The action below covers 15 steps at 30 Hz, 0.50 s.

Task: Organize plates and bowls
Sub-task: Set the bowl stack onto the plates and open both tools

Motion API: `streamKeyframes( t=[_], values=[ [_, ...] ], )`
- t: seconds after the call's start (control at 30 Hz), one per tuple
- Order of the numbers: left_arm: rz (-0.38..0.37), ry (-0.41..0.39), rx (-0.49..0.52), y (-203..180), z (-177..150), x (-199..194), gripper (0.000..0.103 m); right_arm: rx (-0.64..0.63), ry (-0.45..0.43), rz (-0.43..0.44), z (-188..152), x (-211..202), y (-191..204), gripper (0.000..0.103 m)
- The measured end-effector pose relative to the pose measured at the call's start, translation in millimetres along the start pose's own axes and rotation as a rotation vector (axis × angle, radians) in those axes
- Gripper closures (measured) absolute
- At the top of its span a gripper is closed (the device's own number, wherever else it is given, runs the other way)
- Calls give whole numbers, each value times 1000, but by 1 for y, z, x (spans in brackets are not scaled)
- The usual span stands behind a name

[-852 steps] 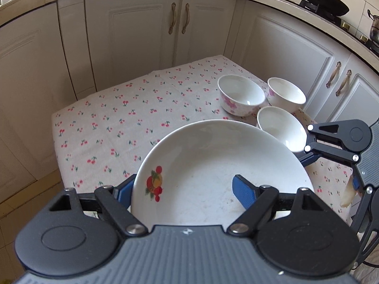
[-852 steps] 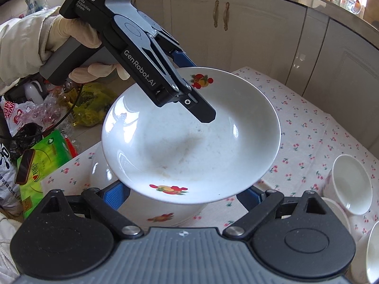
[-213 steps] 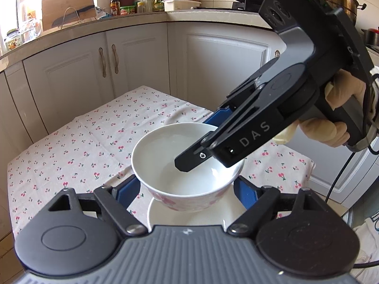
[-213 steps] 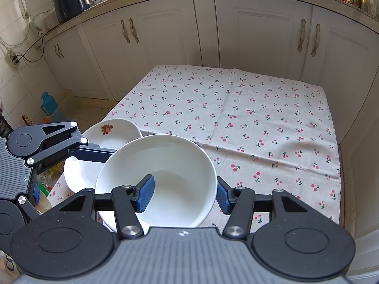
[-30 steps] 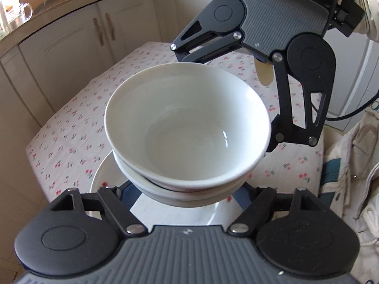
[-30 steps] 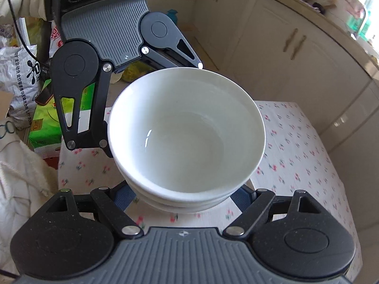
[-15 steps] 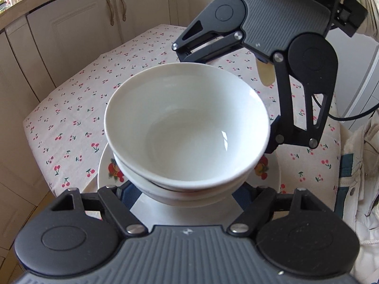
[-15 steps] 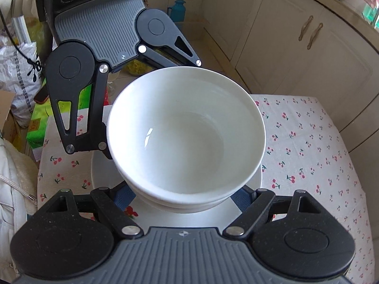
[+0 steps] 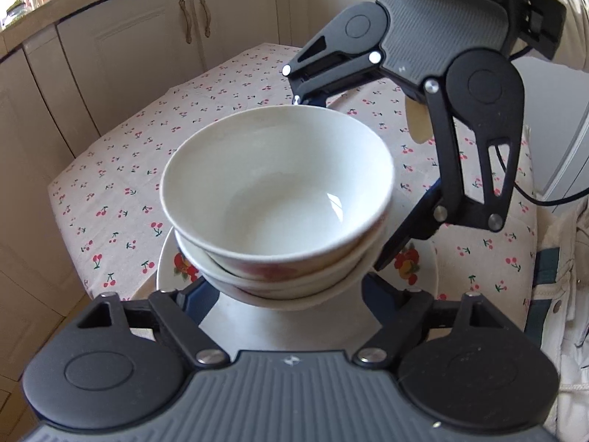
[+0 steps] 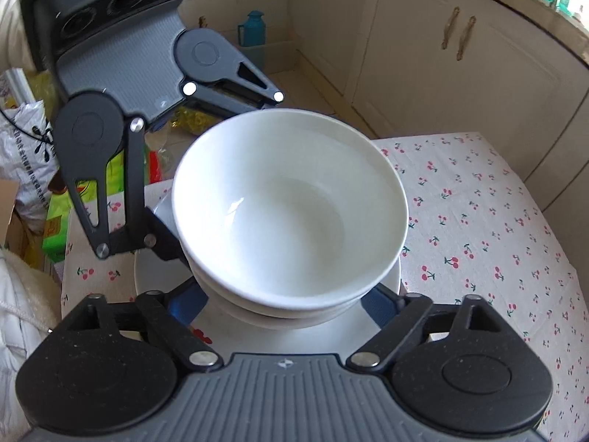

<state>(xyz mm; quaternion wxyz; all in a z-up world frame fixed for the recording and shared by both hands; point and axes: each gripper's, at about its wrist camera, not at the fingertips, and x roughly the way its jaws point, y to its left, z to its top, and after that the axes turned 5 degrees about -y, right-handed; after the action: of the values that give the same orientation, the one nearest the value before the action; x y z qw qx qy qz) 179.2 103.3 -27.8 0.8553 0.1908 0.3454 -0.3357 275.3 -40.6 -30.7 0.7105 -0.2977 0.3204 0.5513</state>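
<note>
A stack of white bowls [image 9: 279,199] stands nested on the fruit-printed plates [image 9: 405,261], which lie on the cherry-print tablecloth [image 9: 121,169]. My left gripper [image 9: 283,294] is open, one blue pad on each side of the stack's base. My right gripper [image 10: 287,302] is also open and straddles the same stack [image 10: 291,213] from the opposite side. In each wrist view the other gripper shows beyond the bowls: the right one [image 9: 342,169] and the left one [image 10: 217,176]. Whether any pad touches the bowls is hidden.
White cabinets [image 9: 154,44] stand behind the table. A teal flask [image 10: 254,33] stands on the floor, with bags and a green packet [image 10: 59,221] beside the table's edge. The cloth stretches to the right of the stack [image 10: 497,228].
Both grippers have pulled back slightly and lifted, so more of the plates and table shows around the stack. The bowls stay nested on the plates.
</note>
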Motion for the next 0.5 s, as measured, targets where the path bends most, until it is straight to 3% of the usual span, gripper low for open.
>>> streamKeyframes(
  t=[0.13,0.37,0.5],
  values=[
    [50,-15,-3,-15,-7,-13,12,26,-13,-61,-3,-11,11,4],
    [194,-107,-32,-55,-15,-47,3,113,10,-259,-17,-34,40,3],
    [260,-172,-119,-77,-16,-64,1,219,-4,-349,-29,-55,59,0]
  ],
)
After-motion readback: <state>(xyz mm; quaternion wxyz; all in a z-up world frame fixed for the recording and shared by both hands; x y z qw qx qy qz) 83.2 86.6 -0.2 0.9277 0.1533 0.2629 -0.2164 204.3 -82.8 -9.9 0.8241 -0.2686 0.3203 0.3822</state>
